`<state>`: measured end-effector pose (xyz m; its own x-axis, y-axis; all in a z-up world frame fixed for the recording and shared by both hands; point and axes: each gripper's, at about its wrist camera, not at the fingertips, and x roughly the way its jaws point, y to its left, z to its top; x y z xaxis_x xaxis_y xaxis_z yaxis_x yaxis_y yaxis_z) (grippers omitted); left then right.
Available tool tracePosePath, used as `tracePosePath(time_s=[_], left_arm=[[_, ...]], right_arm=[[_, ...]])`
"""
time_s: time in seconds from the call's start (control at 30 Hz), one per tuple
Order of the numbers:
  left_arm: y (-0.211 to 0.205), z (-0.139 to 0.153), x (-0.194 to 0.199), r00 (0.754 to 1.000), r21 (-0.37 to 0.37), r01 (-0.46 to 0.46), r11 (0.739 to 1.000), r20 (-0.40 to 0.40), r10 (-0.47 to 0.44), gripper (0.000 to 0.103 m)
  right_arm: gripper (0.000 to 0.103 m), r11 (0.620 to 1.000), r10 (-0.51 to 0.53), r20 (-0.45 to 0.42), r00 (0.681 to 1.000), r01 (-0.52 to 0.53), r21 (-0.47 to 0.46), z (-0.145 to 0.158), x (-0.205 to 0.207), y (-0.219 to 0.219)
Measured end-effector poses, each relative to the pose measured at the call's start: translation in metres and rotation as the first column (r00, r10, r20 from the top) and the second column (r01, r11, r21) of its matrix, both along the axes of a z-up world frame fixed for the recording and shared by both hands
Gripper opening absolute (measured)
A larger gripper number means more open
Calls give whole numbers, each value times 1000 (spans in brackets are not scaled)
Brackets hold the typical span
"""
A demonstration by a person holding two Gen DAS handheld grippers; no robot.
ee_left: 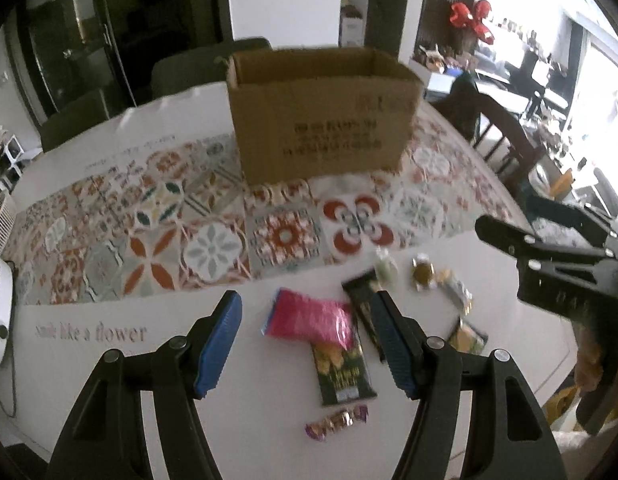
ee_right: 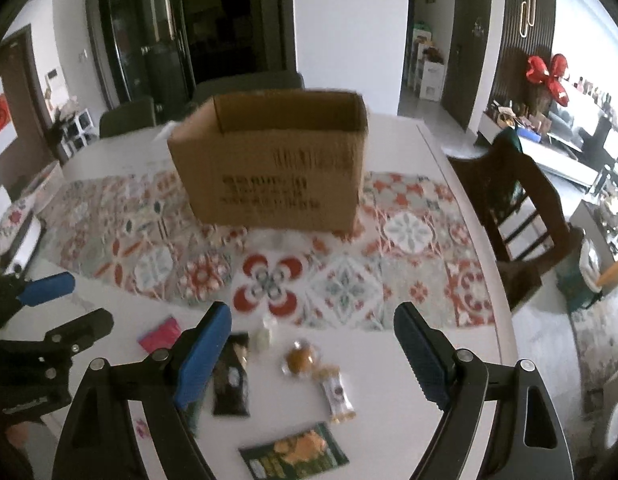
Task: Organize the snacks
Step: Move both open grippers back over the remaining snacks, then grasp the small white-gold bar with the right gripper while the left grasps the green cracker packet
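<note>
Your left tool (ee_left: pixel 307 346) hangs over the snacks with its blue pads standing apart and nothing between them; the pink packet (ee_left: pixel 309 318) lies on the bench just below the gap. Your right tool (ee_right: pixel 313 354) is also spread wide and empty, poised above the round golden sweet (ee_right: pixel 300 360) and the small white wrapped bar (ee_right: pixel 337 396). Around these lie a dark slim packet (ee_right: pixel 231 380), a green flat packet (ee_right: pixel 295 456), a second green packet (ee_left: pixel 343 372) with its top tucked under the pink one, and a purple-ended twist candy (ee_left: pixel 337 424), all scattered near the front edge of the white bench (ee_left: pixel 249 432). Further back the open cardboard box (ee_left: pixel 321 116) stands upright on the patterned runner (ee_left: pixel 149 240), well apart from the snacks, and it looks like the place they belong. None of the snacks appears to be in it yet, though its floor is hidden. Judge these packets as light, soft and crinkly, with slick film that slides. Take the pink one across its short width near the middle, and pinch the flat ones by an edge, since they lie close against the bench.
</note>
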<state>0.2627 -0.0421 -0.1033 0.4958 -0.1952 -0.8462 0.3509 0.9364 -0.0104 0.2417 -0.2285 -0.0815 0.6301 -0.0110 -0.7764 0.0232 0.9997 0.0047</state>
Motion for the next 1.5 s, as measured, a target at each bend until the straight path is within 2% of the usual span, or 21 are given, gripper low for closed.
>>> tracePosePath(time_s=[0.23,0.4,0.47,0.63,0.7,0.8,0.9,0.97,1.13,1.23,1.5], left_arm=[[-3,-27,-16,999,23,-9,1000,-53,10,66],[-8,-44,-23,996,23,-13,1000,-89,15,65],[-10,-50,-25,994,21,-13,1000,-107,15,65],[-16,-72,-22,989,10,-28,1000,-145,29,61],[-18,-79,-21,987,15,-37,999,-153,39,61],[-22,-88,-20,985,21,-49,999,-166,52,61],[-22,-95,-17,982,32,-72,997,-172,76,61],[-22,-98,-16,981,41,-87,995,-171,93,61],[-23,-103,-13,980,48,-97,994,-172,104,61],[-24,-105,-13,977,48,-104,993,-180,111,61],[-26,-110,-9,975,44,-121,992,-183,127,61]], right_arm=[[84,999,-3,-49,999,1,-53,-25,-21,-1],[83,999,10,-97,995,-13,-33,-46,-25,-5],[78,1000,14,-118,993,-17,-23,-56,-25,-7],[76,999,31,-157,987,-33,-11,-79,-26,-10],[69,999,38,-176,984,-37,7,-87,-25,-12],[68,999,31,-189,981,-27,20,-96,-22,-17],[68,999,32,-184,982,-31,7,-102,-20,-18],[61,999,39,-181,983,-40,-3,-105,-19,-17],[59,999,51,-194,980,-50,10,-113,-16,-17],[53,998,56,-199,978,-53,24,-115,-14,-17],[53,998,56,-195,979,-55,10,-118,-12,-15]])
